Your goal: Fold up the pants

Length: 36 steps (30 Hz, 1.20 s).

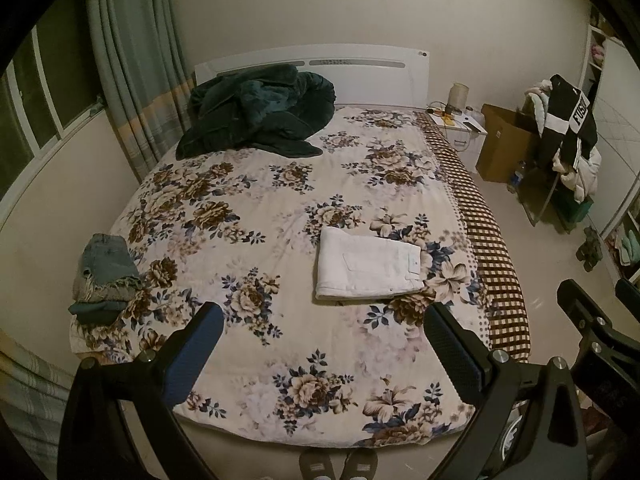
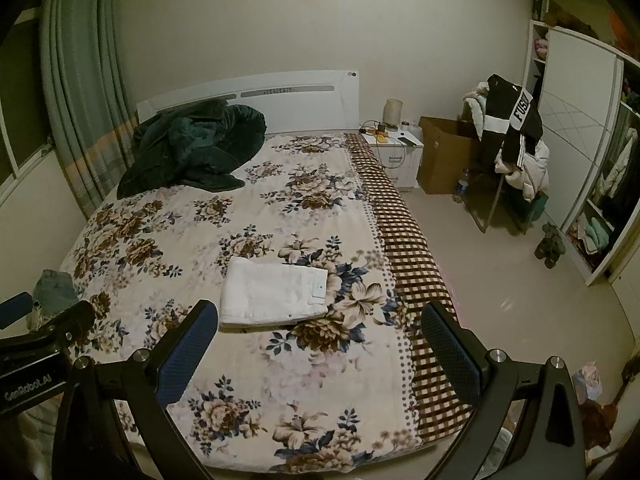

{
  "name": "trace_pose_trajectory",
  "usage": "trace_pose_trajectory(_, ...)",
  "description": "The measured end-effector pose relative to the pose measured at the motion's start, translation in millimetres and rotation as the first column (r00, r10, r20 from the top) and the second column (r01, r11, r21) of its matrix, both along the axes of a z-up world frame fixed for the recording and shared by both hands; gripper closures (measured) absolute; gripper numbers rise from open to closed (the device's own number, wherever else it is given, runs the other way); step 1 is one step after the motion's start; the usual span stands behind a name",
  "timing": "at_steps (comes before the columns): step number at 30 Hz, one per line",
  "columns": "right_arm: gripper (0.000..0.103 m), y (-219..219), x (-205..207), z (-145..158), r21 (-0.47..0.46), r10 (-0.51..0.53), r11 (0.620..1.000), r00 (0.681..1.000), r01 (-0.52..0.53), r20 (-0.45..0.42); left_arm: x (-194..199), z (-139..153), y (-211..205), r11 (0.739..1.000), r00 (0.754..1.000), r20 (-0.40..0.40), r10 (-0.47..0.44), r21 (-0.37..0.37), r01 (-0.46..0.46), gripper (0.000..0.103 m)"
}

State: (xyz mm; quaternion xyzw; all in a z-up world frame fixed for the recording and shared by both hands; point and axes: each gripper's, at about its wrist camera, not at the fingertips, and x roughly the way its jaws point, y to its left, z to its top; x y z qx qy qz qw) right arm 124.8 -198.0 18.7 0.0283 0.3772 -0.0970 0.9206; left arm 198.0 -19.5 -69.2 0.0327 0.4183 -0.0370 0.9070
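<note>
White pants (image 1: 368,266) lie folded flat on the floral bed (image 1: 260,200), right of center. Left tongs (image 1: 322,346) and right tongs (image 2: 318,344) hover spread wide above the bed's near edge, holding nothing.

1. The white pants (image 1: 368,265) are smooth matt cloth, lying folded on the bed cover (image 1: 256,184).
2. That cover is soft, fuzzy printed fabric.
3. The dark green blanket (image 1: 256,110) at the head of the bed cover looks plush, with a slight sheen.
4. Left of the pants, denim shorts (image 1: 105,262) show frayed, rough hems.
5. Beyond the cover's right edge, the cardboard box (image 1: 502,144) is matt brown.
</note>
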Motion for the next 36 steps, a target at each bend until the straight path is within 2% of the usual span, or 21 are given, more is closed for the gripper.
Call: trace_pose_trajectory(36, 0.000, 7.6, 0.7, 1.5, 0.003, 0.005, 1.000, 1.000, -0.005, -0.001, 0.1, 5.5, 7.5, 1.000, 0.999, 0.021, 0.030, 0.000, -0.030, 0.001)
